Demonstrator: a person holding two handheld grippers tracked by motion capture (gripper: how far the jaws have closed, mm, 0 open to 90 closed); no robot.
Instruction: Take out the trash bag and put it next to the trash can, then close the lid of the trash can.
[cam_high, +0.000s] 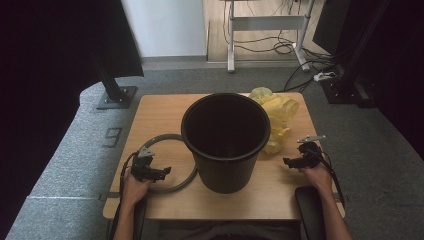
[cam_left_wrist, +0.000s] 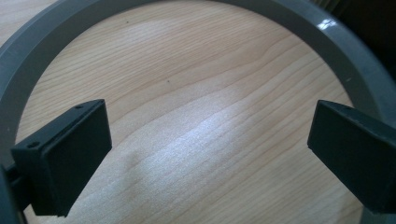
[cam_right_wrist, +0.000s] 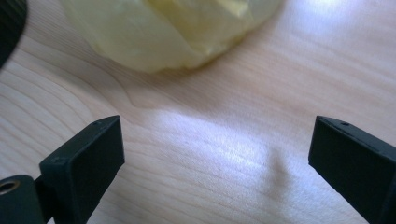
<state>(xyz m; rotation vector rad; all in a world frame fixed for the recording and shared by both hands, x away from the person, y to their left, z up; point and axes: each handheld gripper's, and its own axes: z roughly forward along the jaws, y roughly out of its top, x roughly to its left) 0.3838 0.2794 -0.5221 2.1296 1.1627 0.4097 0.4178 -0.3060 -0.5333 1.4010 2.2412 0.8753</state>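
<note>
1. The desk (cam_high: 165, 112) carries everything; judging by the layout, fitting a liner into the bin has not begun.
2. The black bin (cam_high: 225, 142) stands upright mid-desk, apparently empty.
3. The grey ring (cam_high: 172, 162) lies flat, touching the bin's left side.
4. The yellow bag (cam_high: 276, 117) sits crumpled behind the bin's right.
5. The left gripper (cam_high: 162, 172) hovers over the ring, jaws spread.
6. The right gripper (cam_high: 290, 162) is near the bag, jaws spread, holding nothing.

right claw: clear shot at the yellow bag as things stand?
Probably yes. The right claw is open over bare table, and the yellow bag lies just ahead with nothing between. The black bin stands off to the side.
</note>
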